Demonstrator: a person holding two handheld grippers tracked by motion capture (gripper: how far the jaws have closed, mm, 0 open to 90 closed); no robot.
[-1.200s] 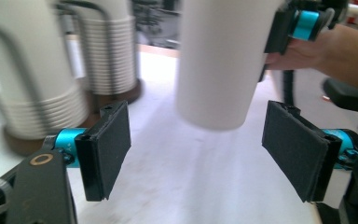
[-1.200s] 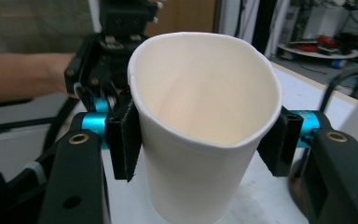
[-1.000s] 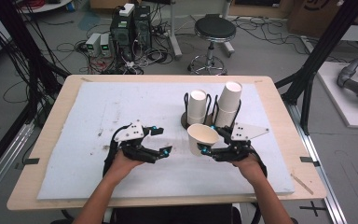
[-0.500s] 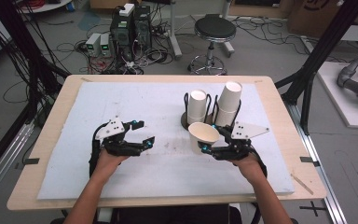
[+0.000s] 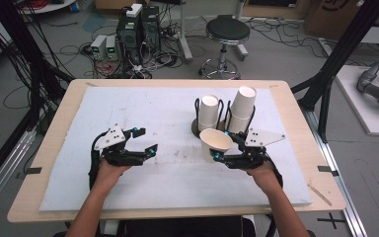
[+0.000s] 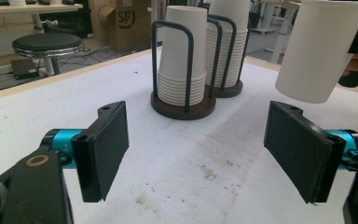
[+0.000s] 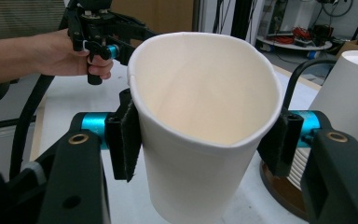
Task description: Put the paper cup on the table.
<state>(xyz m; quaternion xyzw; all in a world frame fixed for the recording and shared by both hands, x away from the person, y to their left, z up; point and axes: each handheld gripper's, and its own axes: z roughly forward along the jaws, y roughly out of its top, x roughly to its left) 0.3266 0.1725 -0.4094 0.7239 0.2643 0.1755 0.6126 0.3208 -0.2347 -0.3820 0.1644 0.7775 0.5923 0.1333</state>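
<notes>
Paper cup [image 5: 216, 143]: centre-right of the high view, clamped between the right gripper's [image 5: 220, 157] jaws, tilted, mouth toward the person. Two cup stacks [image 5: 208, 112] in a wire rack [image 5: 197, 126] just behind it. Left gripper [image 5: 145, 141]: lower left, jaws wide apart, empty, over the white mat [image 5: 168, 113].

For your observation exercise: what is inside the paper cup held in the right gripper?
The cup, clamped between the right gripper's jaws, shows bare cream walls inside with nothing in it as far down as the view reaches. Its near rim hides the very bottom.
</notes>
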